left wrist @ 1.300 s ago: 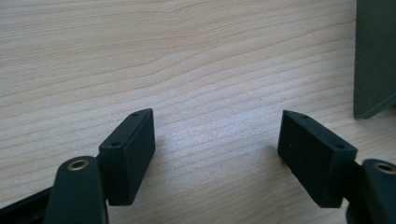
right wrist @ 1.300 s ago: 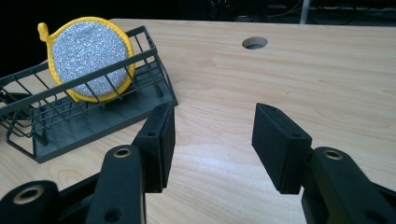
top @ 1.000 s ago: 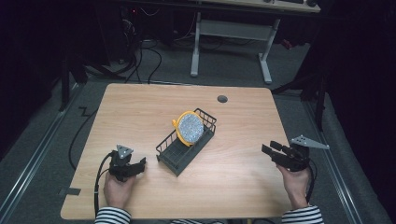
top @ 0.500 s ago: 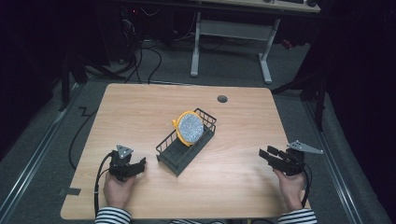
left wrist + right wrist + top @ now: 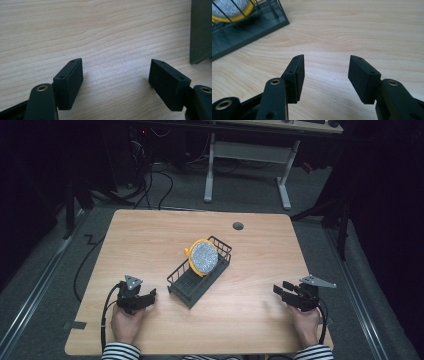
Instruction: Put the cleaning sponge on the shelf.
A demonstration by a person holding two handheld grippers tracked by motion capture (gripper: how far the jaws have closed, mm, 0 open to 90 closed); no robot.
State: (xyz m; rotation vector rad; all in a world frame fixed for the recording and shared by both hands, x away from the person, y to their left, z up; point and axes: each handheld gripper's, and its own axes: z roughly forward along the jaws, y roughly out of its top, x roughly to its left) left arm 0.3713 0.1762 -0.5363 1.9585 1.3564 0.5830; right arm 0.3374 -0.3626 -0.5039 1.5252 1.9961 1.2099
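Both grippers idle at the table's near edge; plate sits in the rack, nothing held.

Yellow-rimmed plate (image 5: 203, 258) stands on edge in the dark wire dish rack (image 5: 199, 271) at table (image 5: 150, 235) centre. From the rack, the left gripper (image 5: 148, 296) is at about 8 o'clock, the right gripper (image 5: 279, 290) at about 4 o'clock, both well apart from it. Jaws on both spread, empty. Judged: plate already racked, or pickup not started. Versus a second ago: right gripper has dropped toward the tabletop and its jaws have just been opening, nothing between them; left hasn't moved.
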